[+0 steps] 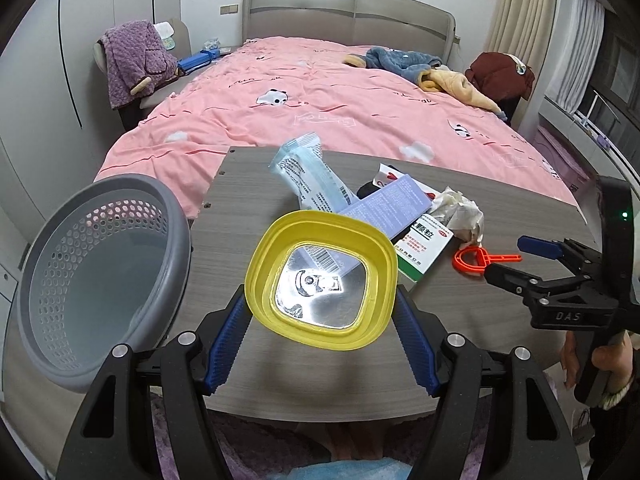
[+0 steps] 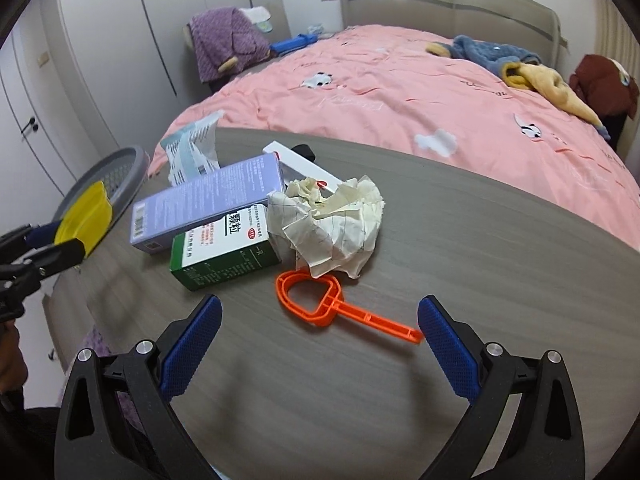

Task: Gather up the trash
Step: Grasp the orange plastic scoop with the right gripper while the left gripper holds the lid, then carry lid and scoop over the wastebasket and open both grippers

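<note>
Bedroom table [image 1: 248, 208], trash heaped by the pink bed [image 1: 320, 92], gray basket [image 1: 100, 280] at its left edge.

Left gripper [image 1: 320, 332] clamps a yellow lid [image 1: 320, 280] by its rim, lifted clear (likely bound for the basket). Right gripper [image 2: 320, 344] hangs spread wide and empty over the orange plastic handle [image 2: 340, 312], beside crumpled paper [image 2: 336, 224] and boxes [image 2: 216, 240].

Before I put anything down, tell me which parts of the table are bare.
Bare wood lies on the near side, between the orange handle and the right gripper, and right of the crumpled paper. The far left is crowded: boxes, wrapper and paper overlap.
</note>
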`<control>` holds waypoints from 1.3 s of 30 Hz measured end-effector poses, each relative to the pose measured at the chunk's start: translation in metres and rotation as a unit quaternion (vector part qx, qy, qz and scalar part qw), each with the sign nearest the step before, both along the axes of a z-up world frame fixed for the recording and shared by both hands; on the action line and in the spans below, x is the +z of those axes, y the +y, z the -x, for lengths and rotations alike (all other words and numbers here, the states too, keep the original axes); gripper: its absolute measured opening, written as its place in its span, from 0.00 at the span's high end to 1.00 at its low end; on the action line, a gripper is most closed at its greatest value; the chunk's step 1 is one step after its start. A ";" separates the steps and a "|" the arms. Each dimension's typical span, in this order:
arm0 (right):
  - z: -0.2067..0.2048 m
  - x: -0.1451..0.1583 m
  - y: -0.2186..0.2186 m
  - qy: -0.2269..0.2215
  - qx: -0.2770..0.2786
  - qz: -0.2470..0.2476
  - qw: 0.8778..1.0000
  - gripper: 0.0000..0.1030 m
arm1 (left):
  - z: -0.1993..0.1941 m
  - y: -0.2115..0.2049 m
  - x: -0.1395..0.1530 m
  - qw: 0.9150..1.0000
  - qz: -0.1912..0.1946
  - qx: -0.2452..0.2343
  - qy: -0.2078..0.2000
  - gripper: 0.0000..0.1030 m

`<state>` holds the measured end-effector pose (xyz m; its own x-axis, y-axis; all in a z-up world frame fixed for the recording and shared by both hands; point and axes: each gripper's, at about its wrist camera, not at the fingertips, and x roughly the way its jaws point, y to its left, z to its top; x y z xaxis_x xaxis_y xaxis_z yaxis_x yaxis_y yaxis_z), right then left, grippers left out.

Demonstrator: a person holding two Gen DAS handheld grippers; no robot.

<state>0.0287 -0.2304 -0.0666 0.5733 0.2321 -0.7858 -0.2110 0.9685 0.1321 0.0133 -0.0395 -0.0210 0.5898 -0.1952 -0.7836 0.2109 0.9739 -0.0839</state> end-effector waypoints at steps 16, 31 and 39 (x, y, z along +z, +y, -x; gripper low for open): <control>-0.026 -0.023 0.018 0.022 0.034 0.059 0.997 0.31 | -0.006 0.006 -0.004 1.000 0.004 0.009 0.006 0.34; 0.006 -0.019 0.032 0.005 0.030 0.061 0.998 0.64 | -0.002 0.010 -0.002 1.000 0.014 0.010 0.000 0.34; 0.036 -0.004 0.034 -0.007 -0.014 0.012 1.000 0.64 | 0.004 0.018 0.002 1.000 0.018 0.011 -0.015 0.34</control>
<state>-0.0075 -0.1966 -0.0711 0.5898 0.1962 -0.7834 -0.1853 0.9770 0.1052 0.0090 -0.0216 -0.0187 0.6178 -0.2094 -0.7580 0.1917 0.9749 -0.1130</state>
